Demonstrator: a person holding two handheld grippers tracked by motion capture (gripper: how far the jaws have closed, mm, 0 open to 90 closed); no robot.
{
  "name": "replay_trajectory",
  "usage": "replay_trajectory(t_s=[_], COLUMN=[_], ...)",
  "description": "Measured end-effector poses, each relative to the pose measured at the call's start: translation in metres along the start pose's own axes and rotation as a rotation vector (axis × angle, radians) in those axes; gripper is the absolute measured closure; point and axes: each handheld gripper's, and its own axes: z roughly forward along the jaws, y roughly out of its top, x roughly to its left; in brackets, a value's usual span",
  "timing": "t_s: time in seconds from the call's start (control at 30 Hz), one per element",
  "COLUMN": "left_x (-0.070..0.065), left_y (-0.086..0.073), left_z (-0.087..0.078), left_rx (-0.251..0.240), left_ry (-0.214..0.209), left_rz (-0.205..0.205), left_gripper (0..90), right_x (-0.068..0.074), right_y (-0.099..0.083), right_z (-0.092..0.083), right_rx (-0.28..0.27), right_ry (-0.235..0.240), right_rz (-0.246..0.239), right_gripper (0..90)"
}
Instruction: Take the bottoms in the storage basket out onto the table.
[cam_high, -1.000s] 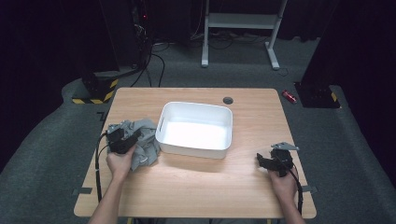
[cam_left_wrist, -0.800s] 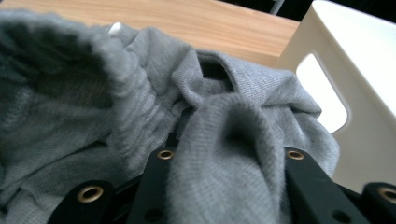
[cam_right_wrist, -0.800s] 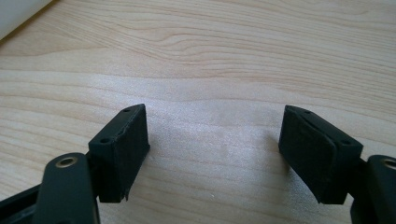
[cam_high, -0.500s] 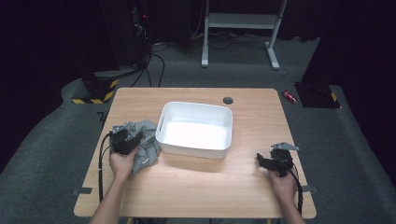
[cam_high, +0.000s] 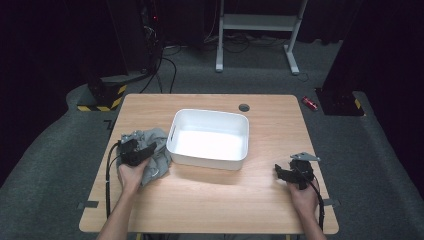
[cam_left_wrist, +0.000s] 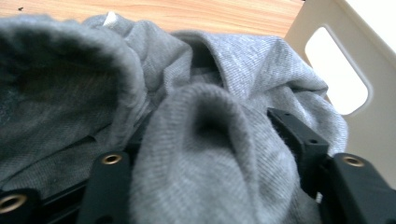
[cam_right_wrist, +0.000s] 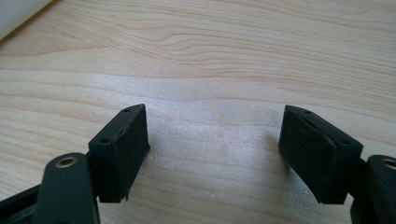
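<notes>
A crumpled grey cloth (cam_high: 156, 150) lies on the wooden table, pressed against the left wall of a white plastic tub (cam_high: 207, 113). My left gripper (cam_high: 145, 151) rests on top of the cloth, pointing towards the tub. In the left gripper view a thick fold of the cloth (cam_left_wrist: 219, 168) bulges between the jaws of the left gripper (cam_left_wrist: 210, 133), which have just been opening and no longer pinch it. The tub's handle cut-out (cam_left_wrist: 338, 74) is close on the right. My right gripper (cam_high: 281, 173) sits at the table's right front; its jaws (cam_right_wrist: 215, 149) stand open over bare wood.
The tub is empty and takes up the table's middle. A small black round grommet (cam_high: 244, 107) sits near the far edge. A red object (cam_high: 310, 103) lies on the floor past the right corner. Bare table (cam_high: 210, 200) stretches between my hands.
The left gripper's jaws look wider over the cloth than before. Neither hand has shifted, and the cloth still lies against the tub.
</notes>
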Motion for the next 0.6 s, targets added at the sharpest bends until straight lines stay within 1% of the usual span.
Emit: replay_trajectory(t_s=[0.1,0.13,0.17,0.23,0.27,0.37,0.4,0.43,0.47,0.57,0.6], left_x=[0.001,0.001,0.001,-0.001,-0.002,-0.004,-0.004,-0.006,-0.006,-0.009,-0.009], left_y=[0.001,0.004,0.006,0.012,0.014,0.019,0.019,0.021,0.023,0.026,0.027], left_z=[-0.002,-0.004,-0.004,-0.006,-0.008,-0.014,-0.014,-0.018,-0.021,-0.026,-0.028], left_rx=[-0.002,0.040,0.062,0.096,0.090,0.080,0.080,0.062,0.056,0.044,0.031], left_ry=[-0.012,0.009,0.004,0.014,0.015,0.034,0.034,0.023,0.016,0.014,0.014], left_rz=[-0.010,-0.031,-0.026,-0.002,-0.003,0.018,0.018,0.018,0.023,0.033,0.034], left_gripper=[37.1,35.1,29.1,28.9,28.3,26.3,26.0,25.6,25.6,25.3,25.3], right_x=[0.000,0.000,0.000,0.000,0.000,0.000,0.000,0.000,0.000,0.000,0.000], right_y=[0.000,0.000,0.000,0.000,0.000,0.000,0.000,0.000,0.000,0.000,0.000], right_z=[0.000,0.000,0.000,0.000,0.000,0.000,0.000,0.000,0.000,0.000,0.000], right_rx=[0.000,0.000,0.000,0.000,0.000,0.000,0.000,0.000,0.000,0.000,0.000], right_ry=[0.001,0.001,0.001,0.001,0.001,0.001,0.001,0.001,0.001,0.001,0.001], right_rz=[0.000,0.000,0.000,0.000,0.000,0.000,0.000,0.000,0.000,-0.001,-0.001], right_gripper=[23.7,23.7,23.7,23.7,23.7,23.7,23.7,23.7,23.7,23.7,23.7])
